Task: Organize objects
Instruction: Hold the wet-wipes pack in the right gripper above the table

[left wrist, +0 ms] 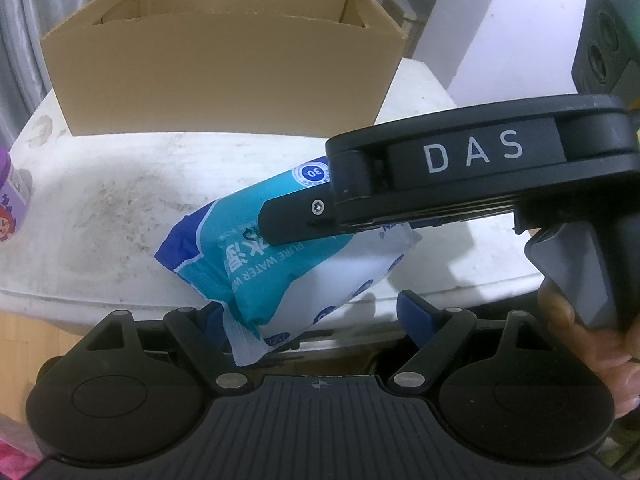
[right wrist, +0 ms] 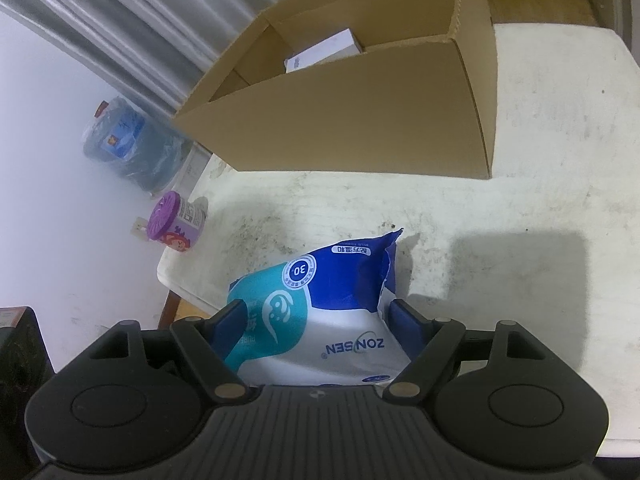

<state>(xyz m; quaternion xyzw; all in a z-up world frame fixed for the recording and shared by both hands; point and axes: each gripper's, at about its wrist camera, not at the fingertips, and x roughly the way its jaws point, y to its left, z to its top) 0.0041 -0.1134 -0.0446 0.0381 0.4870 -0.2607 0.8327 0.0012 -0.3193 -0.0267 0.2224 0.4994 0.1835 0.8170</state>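
A blue, teal and white pack of wet wipes sits between the fingers of my right gripper, which is shut on it and holds it tilted above the white table. In the left wrist view the same pack hangs in front, with the right gripper's body on top of it. My left gripper is open; the pack's lower corner lies by its left finger. An open cardboard box stands at the back of the table, with a white carton inside.
A purple-lidded jar stands at the table's left edge, also seen in the left wrist view. A large blue water bottle stands on the floor by the wall. The table surface is stained.
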